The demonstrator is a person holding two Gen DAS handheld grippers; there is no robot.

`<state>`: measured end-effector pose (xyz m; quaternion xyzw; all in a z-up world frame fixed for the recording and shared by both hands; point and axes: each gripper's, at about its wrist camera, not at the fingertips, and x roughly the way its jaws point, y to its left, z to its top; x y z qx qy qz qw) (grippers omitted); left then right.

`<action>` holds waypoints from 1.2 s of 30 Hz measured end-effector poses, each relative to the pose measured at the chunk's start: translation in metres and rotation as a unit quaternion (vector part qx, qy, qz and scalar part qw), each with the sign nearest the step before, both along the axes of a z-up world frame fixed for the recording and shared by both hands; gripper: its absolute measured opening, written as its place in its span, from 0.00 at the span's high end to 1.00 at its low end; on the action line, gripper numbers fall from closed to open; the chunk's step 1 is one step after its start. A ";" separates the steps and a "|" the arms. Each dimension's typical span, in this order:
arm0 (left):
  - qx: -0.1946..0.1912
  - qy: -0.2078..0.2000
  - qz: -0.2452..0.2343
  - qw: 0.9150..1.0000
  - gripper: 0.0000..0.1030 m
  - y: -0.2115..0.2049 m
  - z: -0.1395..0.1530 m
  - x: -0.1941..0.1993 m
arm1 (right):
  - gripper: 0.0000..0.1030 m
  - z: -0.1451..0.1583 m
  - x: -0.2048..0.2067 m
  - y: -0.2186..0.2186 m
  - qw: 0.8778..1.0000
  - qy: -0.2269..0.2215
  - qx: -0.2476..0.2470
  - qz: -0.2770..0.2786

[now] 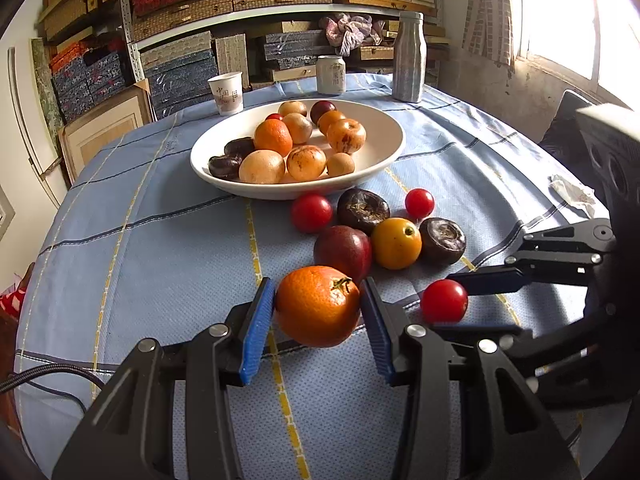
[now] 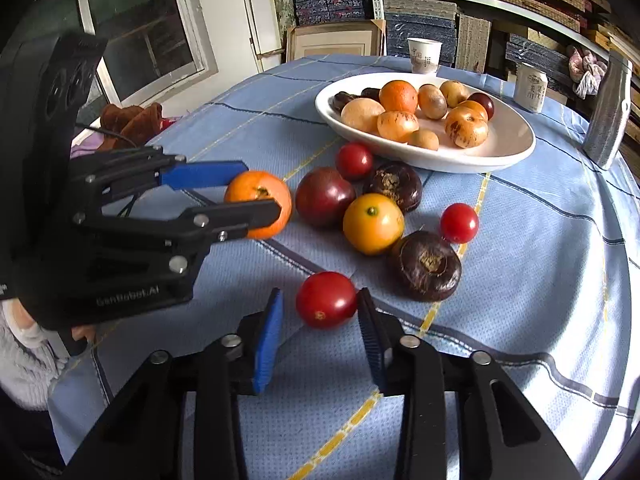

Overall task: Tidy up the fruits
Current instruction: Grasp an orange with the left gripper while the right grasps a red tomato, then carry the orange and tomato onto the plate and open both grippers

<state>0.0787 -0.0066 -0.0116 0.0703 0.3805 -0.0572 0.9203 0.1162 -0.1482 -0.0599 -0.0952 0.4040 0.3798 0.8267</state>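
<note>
With the left gripper (image 1: 318, 308) pinching the orange (image 1: 318, 306) and the right gripper (image 2: 320, 308) spread around, one pad touching, a tomato (image 2: 326, 300) on the cloth (image 1: 160, 280), squeeze gently, lift both, and carry them to the bowl (image 1: 384, 120).

The left gripper (image 1: 318, 312) reaches forward low over the table, its 2 blue-padded fingers (image 1: 258, 328) parted and pressed to either side of what sits between them. The right gripper (image 2: 320, 320) lies just beside it, fingers (image 2: 268, 340) parted, only 1 pad touching.
</note>
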 end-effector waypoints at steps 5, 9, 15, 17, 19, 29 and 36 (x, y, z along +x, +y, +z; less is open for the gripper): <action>-0.006 0.005 0.002 1.000 0.58 0.001 -0.002 0.002 | 0.71 0.000 0.006 -0.005 1.000 0.013 0.015 -0.007; 0.007 -0.009 0.006 1.000 0.58 -0.002 0.001 -0.001 | 0.71 0.004 0.005 -0.007 1.000 0.001 0.022 -0.011; 0.030 -0.056 0.029 0.998 0.67 0.001 0.030 0.001 | 0.71 0.028 0.011 -0.029 0.997 -0.025 0.051 -0.046; 0.034 -0.074 0.036 0.996 0.67 0.003 0.046 0.004 | 0.71 0.040 0.016 -0.036 0.996 -0.036 0.058 -0.056; 0.041 -0.087 0.037 0.995 0.67 0.003 0.058 0.008 | 0.71 0.053 0.021 -0.040 0.995 -0.049 0.060 -0.061; 0.029 0.003 0.003 1.000 0.66 0.006 0.008 0.010 | 0.71 0.058 0.030 -0.044 0.995 -0.050 0.067 -0.061; 0.014 0.022 -0.013 1.000 0.59 0.007 -0.009 0.013 | 0.71 0.052 0.028 -0.045 0.995 -0.041 0.072 -0.064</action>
